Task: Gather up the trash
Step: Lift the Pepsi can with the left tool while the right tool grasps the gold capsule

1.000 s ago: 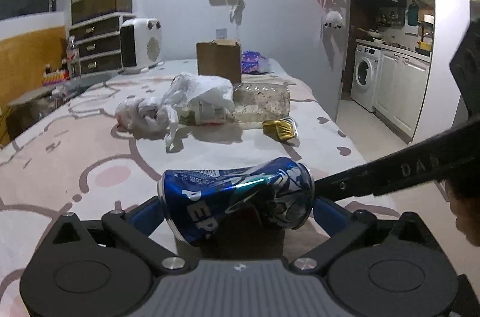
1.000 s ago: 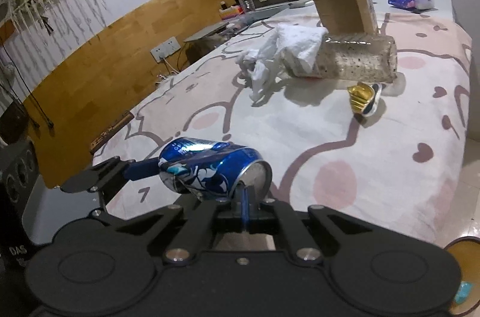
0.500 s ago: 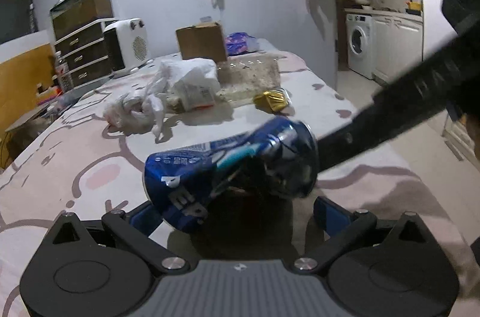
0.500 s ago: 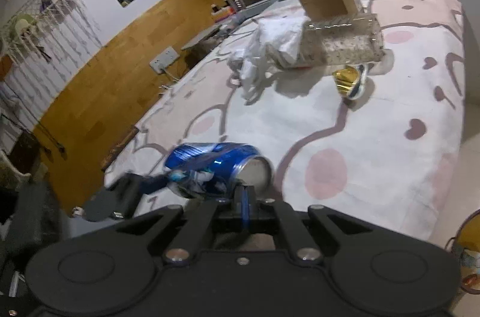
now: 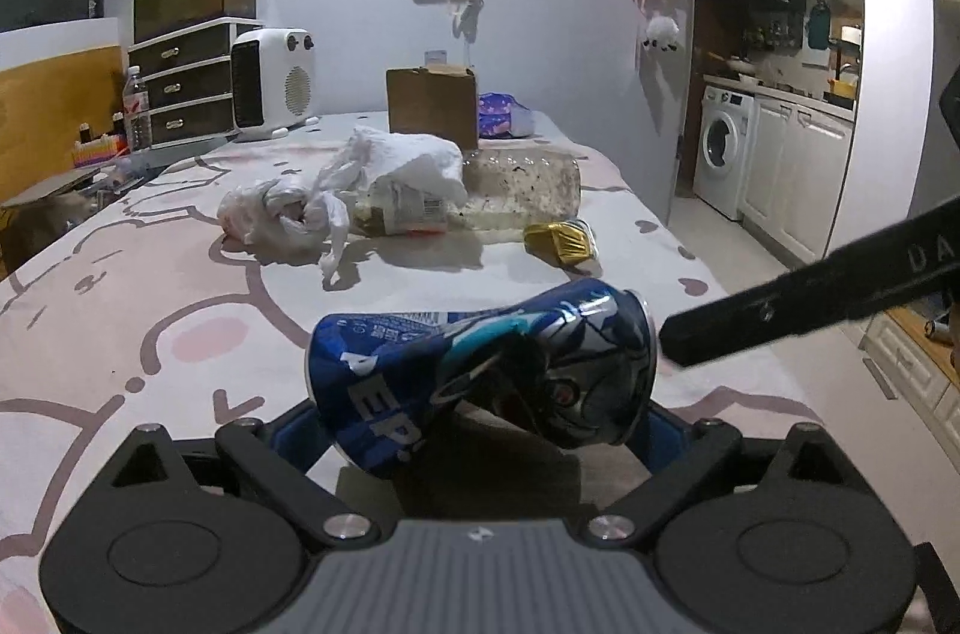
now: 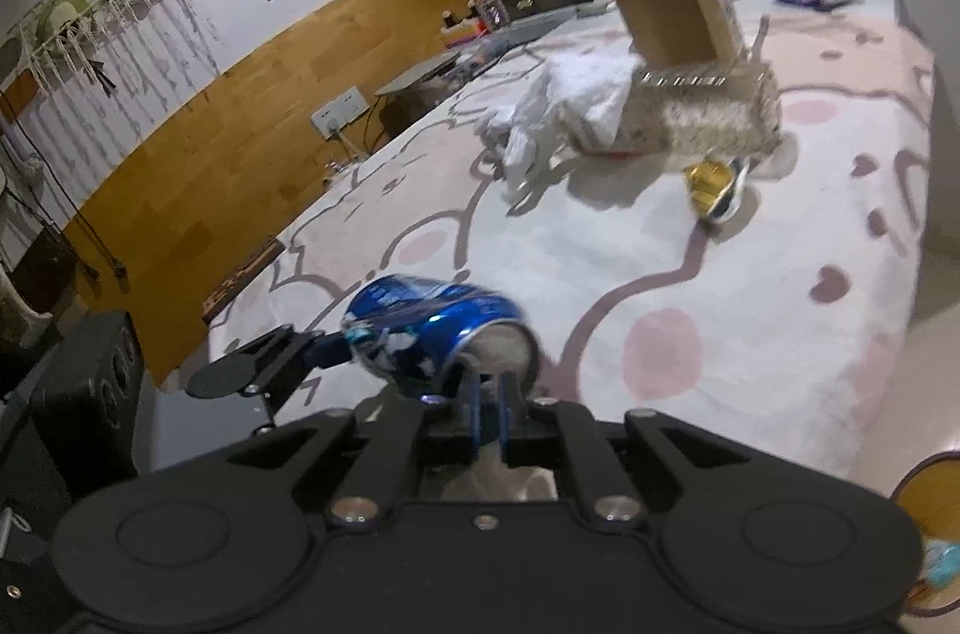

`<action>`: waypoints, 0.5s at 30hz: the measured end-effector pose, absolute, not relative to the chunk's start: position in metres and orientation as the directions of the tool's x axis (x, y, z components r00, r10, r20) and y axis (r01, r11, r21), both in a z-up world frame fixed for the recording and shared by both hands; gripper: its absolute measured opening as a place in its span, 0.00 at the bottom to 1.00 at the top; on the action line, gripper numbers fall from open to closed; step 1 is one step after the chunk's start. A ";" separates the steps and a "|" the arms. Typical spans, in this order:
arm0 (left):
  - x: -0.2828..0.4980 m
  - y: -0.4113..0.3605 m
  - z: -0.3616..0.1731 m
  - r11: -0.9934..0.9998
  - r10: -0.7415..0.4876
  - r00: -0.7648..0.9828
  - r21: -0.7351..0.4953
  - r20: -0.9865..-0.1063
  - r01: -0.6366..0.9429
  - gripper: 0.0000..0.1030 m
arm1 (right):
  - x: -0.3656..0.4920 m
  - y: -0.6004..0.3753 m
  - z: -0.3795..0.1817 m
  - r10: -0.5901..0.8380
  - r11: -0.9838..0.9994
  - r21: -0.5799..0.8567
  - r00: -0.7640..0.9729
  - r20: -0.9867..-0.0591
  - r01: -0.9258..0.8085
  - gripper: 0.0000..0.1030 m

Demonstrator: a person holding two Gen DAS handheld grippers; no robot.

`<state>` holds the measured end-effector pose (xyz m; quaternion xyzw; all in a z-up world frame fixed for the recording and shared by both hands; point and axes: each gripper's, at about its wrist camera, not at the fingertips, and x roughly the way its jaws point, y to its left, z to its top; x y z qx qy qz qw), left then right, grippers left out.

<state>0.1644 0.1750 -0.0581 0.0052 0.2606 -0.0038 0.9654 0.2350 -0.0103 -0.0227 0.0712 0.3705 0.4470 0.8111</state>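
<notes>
The crushed blue can (image 5: pixel 432 364) hangs crosswise at the near end of the table (image 5: pixel 120 334), well in front of the cardboard box (image 5: pixel 432 106) and closer to the cameras than all the other litter. It sits between the two blue fingers (image 5: pixel 288 439) of the left gripper (image 5: pixel 474 430): its printed end meets one finger and its dented, open end meets the other, so the can fills the whole span. These jaws stand wide and have just been closing, and they now grip the can end to end. The right gripper (image 6: pixel 491 394) comes in from the side of the can away from the box. Its two thin blue fingertips (image 6: pixel 474 406) are set at the rim of the open end. They have just been opening: a narrow gap shows between them with the rim in it, and the pinch looks let go. The can is tilted, with the open end higher than the printed end. Just in front of the box a clear plastic bottle (image 5: pixel 522 184) lies on its side, with a white plastic bag (image 5: pixel 408 160) draped over one end. A gold wrapper (image 5: pixel 561 241) lies between the box and the can, nearer the bottle. A purple packet (image 5: pixel 501 115) sits just beside the box.
</notes>
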 end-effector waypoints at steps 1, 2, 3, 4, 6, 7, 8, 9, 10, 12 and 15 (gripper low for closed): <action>0.164 0.175 -0.058 1.000 -0.002 0.866 0.010 -0.499 0.008 0.95 | 0.237 -0.013 -0.022 0.771 0.601 0.437 0.343 -0.536 -0.669 0.12; 0.164 0.175 -0.057 1.000 -0.002 0.868 0.011 -0.496 0.009 0.95 | 0.239 -0.016 -0.021 0.765 0.612 0.424 0.364 -0.531 -0.668 0.13; 0.163 0.175 -0.057 1.000 -0.002 0.870 0.011 -0.493 0.009 0.95 | 0.241 -0.019 -0.020 0.756 0.626 0.404 0.392 -0.524 -0.667 0.19; 0.163 0.174 -0.056 1.000 -0.002 0.872 0.012 -0.489 0.009 0.95 | 0.243 -0.022 -0.020 0.742 0.646 0.377 0.430 -0.514 -0.664 0.28; 0.162 0.176 -0.055 1.000 -0.001 0.875 0.008 -0.484 0.005 0.95 | 0.249 -0.024 -0.019 0.713 0.682 0.323 0.498 -0.494 -0.656 0.38; 0.162 0.177 -0.055 1.000 -0.001 0.876 0.003 -0.483 0.003 0.95 | 0.253 -0.024 -0.019 0.691 0.704 0.287 0.534 -0.487 -0.650 0.45; 0.162 0.178 -0.055 1.000 -0.002 0.876 -0.003 -0.483 0.000 0.95 | 0.257 -0.023 -0.020 0.669 0.725 0.251 0.568 -0.479 -0.641 0.49; 0.162 0.179 -0.055 1.000 -0.002 0.876 -0.009 -0.482 -0.003 0.95 | 0.263 -0.021 -0.021 0.652 0.740 0.221 0.594 -0.472 -0.636 0.55; 0.162 0.180 -0.055 1.000 -0.002 0.876 -0.015 -0.483 -0.005 0.95 | 0.269 -0.018 -0.022 0.636 0.751 0.196 0.613 -0.468 -0.630 0.63; 0.163 0.182 -0.055 1.000 -0.004 0.876 -0.024 -0.482 -0.009 0.95 | 0.280 -0.012 -0.025 0.612 0.770 0.162 0.642 -0.461 -0.617 0.78; 0.164 0.183 -0.055 0.999 -0.004 0.877 -0.035 -0.480 -0.015 0.95 | 0.301 0.000 -0.030 0.595 0.788 0.170 0.658 -0.462 -0.592 0.86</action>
